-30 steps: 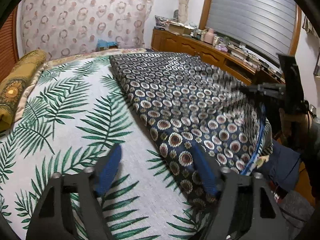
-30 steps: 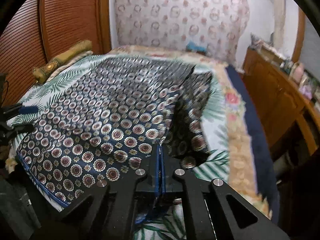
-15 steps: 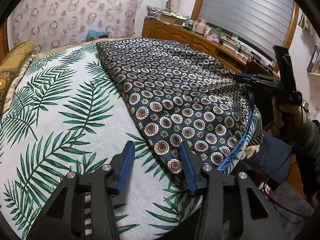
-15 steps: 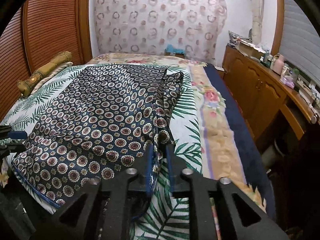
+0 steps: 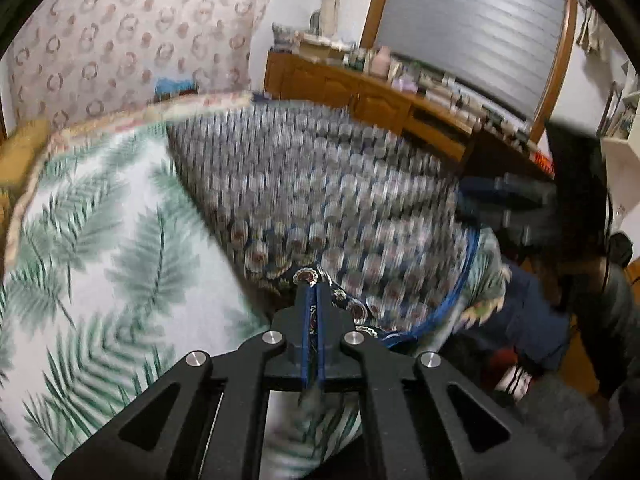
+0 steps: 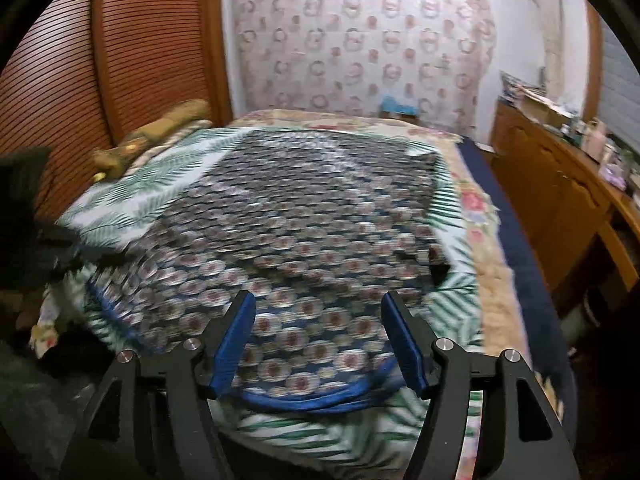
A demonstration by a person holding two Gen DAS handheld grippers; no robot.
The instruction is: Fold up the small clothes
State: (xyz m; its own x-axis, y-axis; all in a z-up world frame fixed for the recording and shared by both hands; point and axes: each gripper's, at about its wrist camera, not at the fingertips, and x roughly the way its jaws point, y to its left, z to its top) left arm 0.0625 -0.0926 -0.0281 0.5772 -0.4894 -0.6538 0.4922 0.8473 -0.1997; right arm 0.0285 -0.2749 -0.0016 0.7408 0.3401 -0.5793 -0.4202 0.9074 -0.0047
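A navy garment with a round floral print and a blue hem lies spread on the bed; it also shows in the right wrist view. My left gripper is shut on the garment's near corner. My right gripper is open and empty just above the garment's blue-hemmed near edge. The right gripper shows blurred in the left wrist view, beside the garment's far edge. Both views are motion-blurred.
The bed has a white palm-leaf cover. A gold bolster pillow lies by the wooden slatted wall. A wooden sideboard with clutter runs along the right side. A dark blue blanket edge hangs beside the bed.
My left gripper has shut on the garment's near corner. My right gripper has let go of the garment and opened, staying above the hem.
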